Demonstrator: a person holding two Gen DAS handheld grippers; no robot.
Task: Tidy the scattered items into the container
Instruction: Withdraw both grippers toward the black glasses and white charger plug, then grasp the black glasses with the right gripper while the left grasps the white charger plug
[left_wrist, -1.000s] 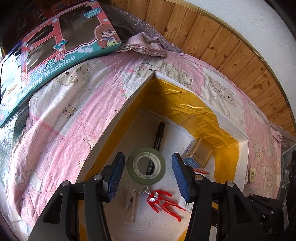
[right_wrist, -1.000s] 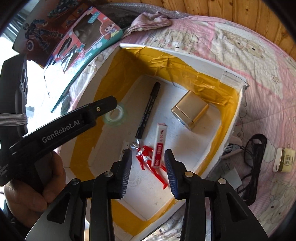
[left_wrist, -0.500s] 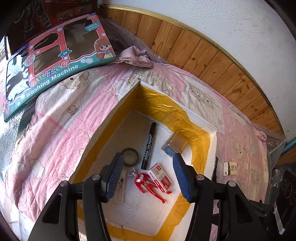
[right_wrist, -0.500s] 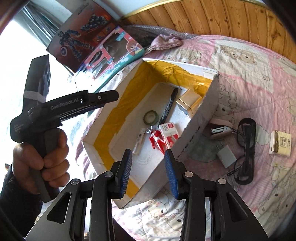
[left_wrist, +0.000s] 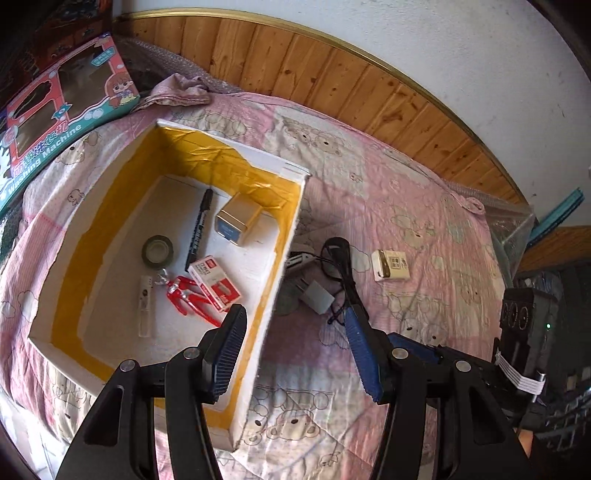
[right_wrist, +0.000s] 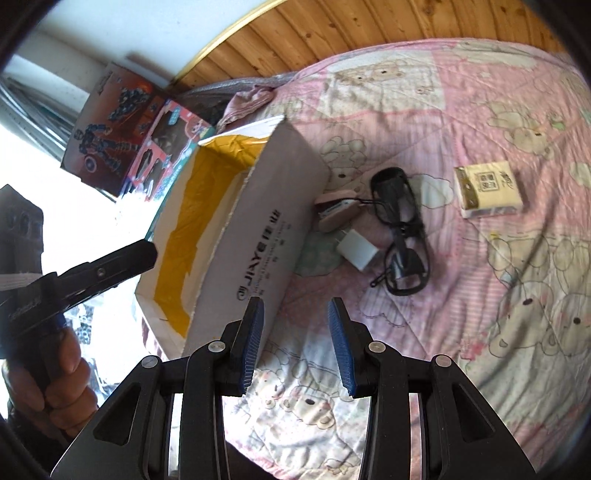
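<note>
In the left wrist view, the left gripper (left_wrist: 295, 332) is hanging over the near right wall of the white box (left_wrist: 284, 236), jaws spread wide and holding nothing. Six things are lying inside the box: one roll of tape (left_wrist: 157, 250), one black marker (left_wrist: 199, 229), one gold tin (left_wrist: 236, 219), one red figure (left_wrist: 186, 291), one red-and-white carton (left_wrist: 215, 282) and one slim white stick (left_wrist: 145, 306). The carton is touching the figure; the tape is sitting just left of the marker. The near left part of the box floor is lying bare. Outside, right of the wall, four things are waiting on the pink quilt (left_wrist: 424, 206): one pink stapler (left_wrist: 297, 258) against the wall, one white charger (left_wrist: 317, 297), one pair of black glasses (left_wrist: 341, 266) and one tissue pack (left_wrist: 390, 264), which is lying well apart to the right.

In the right wrist view, the right gripper (right_wrist: 296, 334) is hovering over open quilt beside the box's outer wall, jaws apart and empty. The same four loose things are showing ahead: stapler (right_wrist: 334, 210), charger (right_wrist: 357, 249), glasses (right_wrist: 400, 232) and tissue pack (right_wrist: 489, 190). The charger is sitting between stapler and glasses, close to both. Bare quilt is stretching between the jaws and these items. A hand (right_wrist: 55, 380) is gripping the other tool at far left.
</note>
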